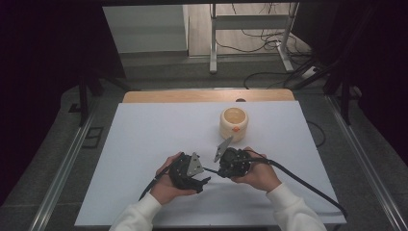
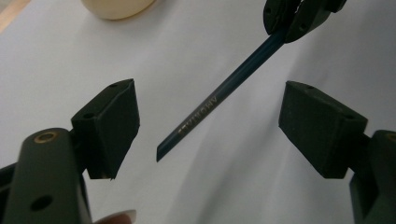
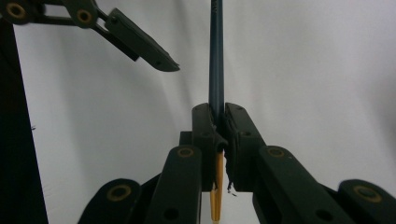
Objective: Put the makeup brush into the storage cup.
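Pinching a pencil point(image 3: 216, 56), right gripper point(image 3: 217, 116); left gripper point(image 2: 208, 121) gapes, untouching.

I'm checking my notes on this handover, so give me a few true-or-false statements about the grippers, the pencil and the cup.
1. The right gripper is shut on the pencil. True.
2. The left gripper clamps the pencil. False: its jaws stand apart, with the pencil's free end between them, untouched.
3. The cup lies on its side. False: it stands upright.
4. The cup stands beyond the grippers on the white table. True.
5. The pencil rests inside the cup. False: it is held between the two grippers.
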`<state>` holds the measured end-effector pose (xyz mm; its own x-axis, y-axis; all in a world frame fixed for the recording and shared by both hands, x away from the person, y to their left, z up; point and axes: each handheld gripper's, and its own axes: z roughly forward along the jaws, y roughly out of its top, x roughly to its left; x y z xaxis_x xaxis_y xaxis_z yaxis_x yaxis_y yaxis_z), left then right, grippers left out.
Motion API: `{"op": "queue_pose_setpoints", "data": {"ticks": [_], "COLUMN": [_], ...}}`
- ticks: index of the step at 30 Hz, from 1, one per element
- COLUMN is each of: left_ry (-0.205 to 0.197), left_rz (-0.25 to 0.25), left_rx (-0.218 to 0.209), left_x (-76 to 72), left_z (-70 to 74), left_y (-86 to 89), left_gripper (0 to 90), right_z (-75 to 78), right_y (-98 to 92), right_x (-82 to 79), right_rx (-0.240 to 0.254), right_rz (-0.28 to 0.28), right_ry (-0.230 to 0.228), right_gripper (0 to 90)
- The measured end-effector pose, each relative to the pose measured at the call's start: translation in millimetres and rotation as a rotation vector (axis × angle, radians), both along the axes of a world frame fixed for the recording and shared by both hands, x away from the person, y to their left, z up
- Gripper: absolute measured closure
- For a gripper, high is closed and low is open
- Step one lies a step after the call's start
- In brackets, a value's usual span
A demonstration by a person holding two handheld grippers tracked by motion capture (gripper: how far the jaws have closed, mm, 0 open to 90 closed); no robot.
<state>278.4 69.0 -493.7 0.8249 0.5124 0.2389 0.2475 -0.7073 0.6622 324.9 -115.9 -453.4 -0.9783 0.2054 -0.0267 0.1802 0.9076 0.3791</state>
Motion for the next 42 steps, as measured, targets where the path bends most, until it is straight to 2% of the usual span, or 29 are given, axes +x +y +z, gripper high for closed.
{"op": "queue_pose_setpoints", "data": {"ticks": [4,5,11,17,20,22,27,30,33,35,40,42], "left_ry": [-0.017,-0.022,-0.034,-0.041,-0.047,-0.041,-0.027,-0.014,-0.003,-0.001,0.003,0.005], "left_rz": [-0.010,-0.015,-0.038,-0.059,-0.070,-0.074,-0.114,-0.151,-0.169,-0.165,-0.162,-0.158], "left_rx": [0.018,0.023,0.038,0.050,0.070,0.074,0.098,0.105,0.094,0.090,0.081,0.076], "left_x": [-1.4,-1.5,-3.0,-5.9,-6.0,-5.9,-7.2,-8.7,-10.2,-10.3,-9.5,-9.4], "left_z": [-1.5,-1.6,-2.6,-4.8,-4.7,-4.7,-4.5,-4.5,-4.6,-4.0,-2.6,-2.2], "left_y": [-3.7,-3.9,-5.2,-7.8,-7.4,-6.9,-7.4,-9.2,-10.7,-10.3,-7.7,-7.0], "left_gripper": [25.1,28.7,38.0,52.4,59.9,66.7,74.5,79.7,83.9,84.4,84.4,84.5], "right_z": [-0.3,-0.2,0.3,0.2,0.4,1.1,5.3,8.1,12.6,14.4,19.1,21.6], "right_y": [0.6,0.6,0.5,0.6,0.6,0.4,-0.4,-2.0,-3.9,-4.4,-6.1,-8.0], "right_x": [-0.6,-0.8,-1.1,-1.1,-1.1,-1.6,-2.3,-2.3,-1.6,-1.7,-1.4,0.0], "right_rx": [-0.003,-0.003,-0.001,0.003,0.007,0.009,0.018,0.042,0.074,0.090,0.121,0.148], "right_rz": [0.002,0.000,-0.002,0.004,0.010,0.007,0.015,0.006,-0.007,-0.020,-0.070,-0.092], "right_ry": [-0.001,-0.001,0.001,0.006,0.009,0.012,0.003,-0.011,-0.034,-0.046,-0.077,-0.082], "right_gripper": [83.5,83.6,83.5,83.5,83.5,83.4,82.2,80.0,78.3,77.4,67.9,63.4]}}
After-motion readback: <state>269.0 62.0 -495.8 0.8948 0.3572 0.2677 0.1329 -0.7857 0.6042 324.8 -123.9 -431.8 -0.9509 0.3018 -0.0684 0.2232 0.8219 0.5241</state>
